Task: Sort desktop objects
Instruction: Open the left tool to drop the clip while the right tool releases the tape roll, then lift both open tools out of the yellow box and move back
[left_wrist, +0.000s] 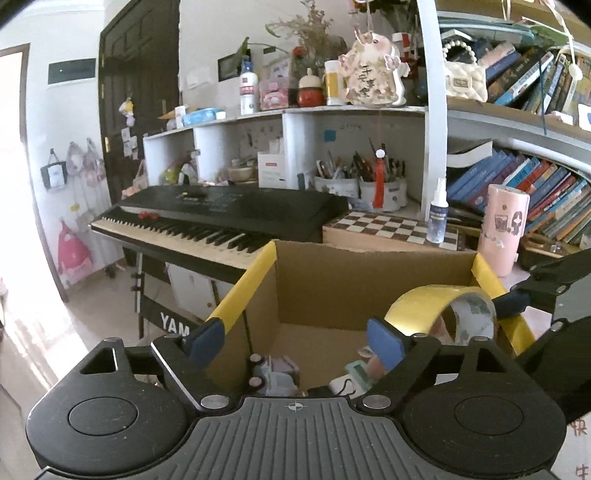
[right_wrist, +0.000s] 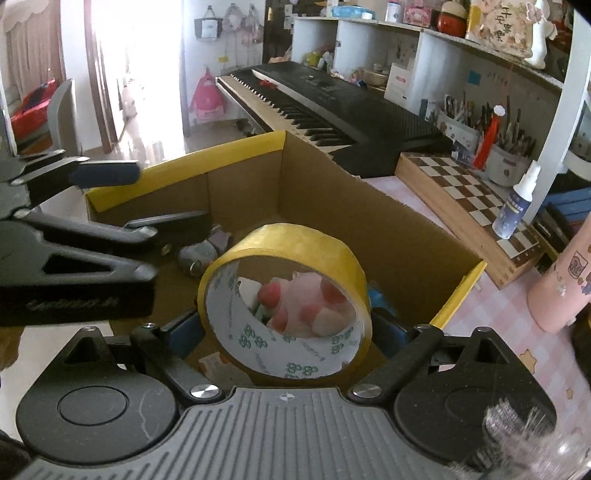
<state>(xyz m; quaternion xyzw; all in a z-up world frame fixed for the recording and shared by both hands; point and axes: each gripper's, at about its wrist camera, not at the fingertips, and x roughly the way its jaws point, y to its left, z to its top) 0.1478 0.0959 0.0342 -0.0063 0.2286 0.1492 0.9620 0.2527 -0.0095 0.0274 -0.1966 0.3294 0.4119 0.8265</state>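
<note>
An open cardboard box (left_wrist: 243, 284) with yellow-taped rims stands in front of me; its rim (right_wrist: 184, 166) also shows in the right wrist view. Several small items lie on its floor, among them a pink soft thing (right_wrist: 295, 306) and a grey one (right_wrist: 199, 254). My right gripper (right_wrist: 286, 330) is shut on a yellow tape roll (right_wrist: 280, 258) and holds it upright over the box. In the left wrist view that tape roll (left_wrist: 436, 299) hangs at the box's right side. My left gripper (left_wrist: 295, 338) is open above the box, with nothing between its fingers.
Behind the box are a black keyboard (left_wrist: 229, 214), a chessboard (left_wrist: 388, 225) with a spray bottle (left_wrist: 437, 214) on it, and a pink cylinder (left_wrist: 502, 229). White shelves with pen pots (left_wrist: 369, 181) and books (left_wrist: 535, 192) fill the back and right.
</note>
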